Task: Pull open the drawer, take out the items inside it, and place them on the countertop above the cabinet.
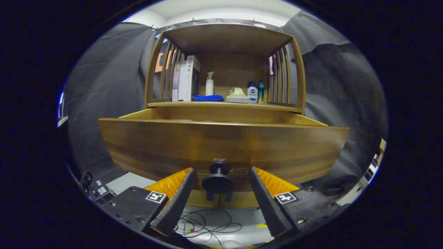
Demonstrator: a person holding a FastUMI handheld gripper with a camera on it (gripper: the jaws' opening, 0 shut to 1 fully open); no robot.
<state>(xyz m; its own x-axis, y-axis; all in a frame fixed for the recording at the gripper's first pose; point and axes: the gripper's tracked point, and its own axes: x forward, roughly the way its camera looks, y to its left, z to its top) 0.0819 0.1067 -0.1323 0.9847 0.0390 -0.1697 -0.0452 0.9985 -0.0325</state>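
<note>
1. Clearly pulled out already – drawer (221,145) standing forward of the cabinet, its front panel close ahead of the gripper (221,176), its top rim showing a strip of the inner walls but nothing of the floor or contents.
2. Jaws spread apart, gripping nothing – fingers (180,197) flanking the dark round knob (218,176) at the lower middle of the drawer front, a gap on each side, neither pad touching it. Judged a handy stance for either a further tug on the knob or a withdrawal before reaching over the rim.
3. Items to be taken out: hidden behind the tall front panel; impossible to tell what they are or how many.
4. Countertop (193,103) just above and behind the open drawer, roofed by a slatted wooden shelf frame (225,34). Already crowded along its back – upright books (187,79) at the left end, leant against the slats so they stay standing; a folded blue cloth (208,98) laid flat beside them; a white spray bottle (209,83) behind the cloth; a pale green object on a grey sponge-like pad (237,99) at the middle; a small white bottle with a blue cap (252,92) and a teal bottle (261,92) toward the right end.
5. Front edge of the countertop left bare – likely the room meant for the drawer's items.
6. Writing: large Chinese characters down one book cover, too small to read surely; a blue round mark on the white bottle, brand not legible. Square black-and-white tracking markers (155,197) on the gripper body.
7. Loose cables (207,223) on the floor below the drawer.
</note>
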